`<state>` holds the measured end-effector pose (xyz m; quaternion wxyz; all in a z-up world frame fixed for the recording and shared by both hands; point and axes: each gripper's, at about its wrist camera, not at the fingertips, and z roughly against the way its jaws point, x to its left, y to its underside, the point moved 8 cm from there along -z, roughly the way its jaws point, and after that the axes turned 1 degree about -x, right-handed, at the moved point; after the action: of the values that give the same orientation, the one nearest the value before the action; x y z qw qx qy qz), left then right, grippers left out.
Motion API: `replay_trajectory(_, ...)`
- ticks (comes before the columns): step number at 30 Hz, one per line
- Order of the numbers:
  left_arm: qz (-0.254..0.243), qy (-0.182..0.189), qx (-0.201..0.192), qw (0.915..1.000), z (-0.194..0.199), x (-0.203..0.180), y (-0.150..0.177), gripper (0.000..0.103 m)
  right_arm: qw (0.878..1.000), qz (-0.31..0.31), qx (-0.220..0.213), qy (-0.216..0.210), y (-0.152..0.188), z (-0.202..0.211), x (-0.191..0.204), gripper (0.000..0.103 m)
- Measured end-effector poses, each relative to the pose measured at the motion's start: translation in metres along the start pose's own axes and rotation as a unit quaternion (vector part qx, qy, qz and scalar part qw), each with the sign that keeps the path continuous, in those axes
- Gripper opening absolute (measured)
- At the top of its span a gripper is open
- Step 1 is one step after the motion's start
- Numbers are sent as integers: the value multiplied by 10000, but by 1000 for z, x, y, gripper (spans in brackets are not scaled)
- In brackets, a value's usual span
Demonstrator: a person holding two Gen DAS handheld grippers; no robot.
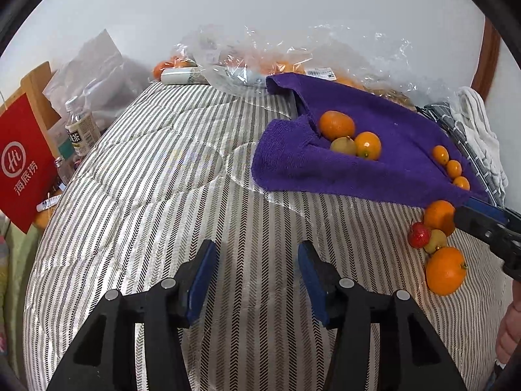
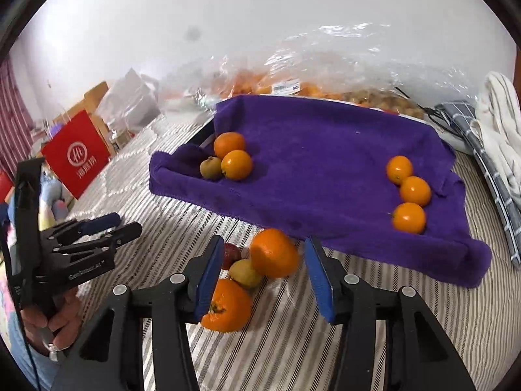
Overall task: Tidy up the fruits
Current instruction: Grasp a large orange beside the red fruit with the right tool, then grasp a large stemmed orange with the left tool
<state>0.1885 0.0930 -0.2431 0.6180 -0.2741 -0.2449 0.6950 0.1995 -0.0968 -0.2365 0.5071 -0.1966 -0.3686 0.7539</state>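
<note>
1. nearest the lens in the left wrist view, the left gripper [image 1: 257, 280] hangs over the striped bed cover [image 1: 162, 195], its blue pads parted with only fabric showing between them.
2. in the right wrist view the right gripper [image 2: 263, 277] is also parted, gripping nothing; a large orange [image 2: 273, 252] sits in the gap near the tips, and no pad presses on it.
3. low in that frame lie the loose fruits: a second orange [image 2: 228, 306] partly behind the left pad, a yellow-green fruit [image 2: 245, 272] touching both oranges, and a red fruit [image 2: 232, 254] just behind.
4. the purple towel [image 2: 309, 150] fills the centre of the frame (it drapes over something raised, with a dark edge showing at its left corner).
5. on the towel's left side, two oranges [image 2: 232, 159] and a greenish fruit [image 2: 211, 168] touch one another.
6. on its right, three small oranges [image 2: 410, 192] form a line.
7. at the left edge, a hand [image 2: 49, 322] grasps the other gripper's handle.
8. clear plastic bags [image 2: 325, 78] of fruit lie behind the towel.
</note>
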Motion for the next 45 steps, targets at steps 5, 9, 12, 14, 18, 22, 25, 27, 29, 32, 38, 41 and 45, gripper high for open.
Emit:
replay_trajectory(5, 8, 47, -1, 10000, 0, 0, 0, 52, 9997, -138, 188, 63, -2, -17, -6, 46)
replay_trajectory(9, -35, 18, 13, 10000, 0, -1, 0, 54, 9988, -264, 398, 52, 5, -28, -11, 37)
replay_trajectory(12, -23, 16, 13, 10000, 0, -1, 0, 54, 9984, -417, 372, -57, 8, -23, -17, 36)
replay_trajectory(14, -6, 19, 13, 10000, 0, -1, 0, 54, 9981, -521, 316, -25, 8, -16, -25, 36)
replay_trajectory(18, -23, 7, 15, 10000, -1, -1, 1, 55, 9980, -595, 189, 119, 13, 4, -45, 36)
replay_trajectory(22, -75, -24, 27, 10000, -3, -2, 3, 56, 9980, -353, 182, 483, 27, 12, -60, 36)
replay_trajectory(25, -109, -21, 38, 9999, -4, -3, 3, 58, 9977, -226, 225, 593, 39, 11, -64, 36)
replay_trajectory(27, -121, -28, 45, 9999, -4, -3, 3, 58, 9979, -149, 121, 613, 42, 14, -64, 36)
replay_trajectory(29, -132, -41, 50, 9999, -4, -4, 3, 59, 9978, -76, 73, 660, 42, 14, -63, 36)
replay_trajectory(32, -164, -70, 62, 9998, -5, -4, 3, 59, 9972, 34, 41, 747, 40, 8, -63, 36)
replay_trajectory(38, -207, -75, 75, 9997, -6, -4, 3, 61, 9969, 65, 217, 753, 44, -6, -69, 36)
replay_trajectory(41, -245, -95, 88, 9996, -6, -5, 4, 62, 9977, -133, 51, 665, 42, 1, -76, 35)
replay_trajectory(45, -313, -147, 109, 9993, -8, -6, 4, 63, 9971, -349, -121, 673, 44, 11, -89, 34)
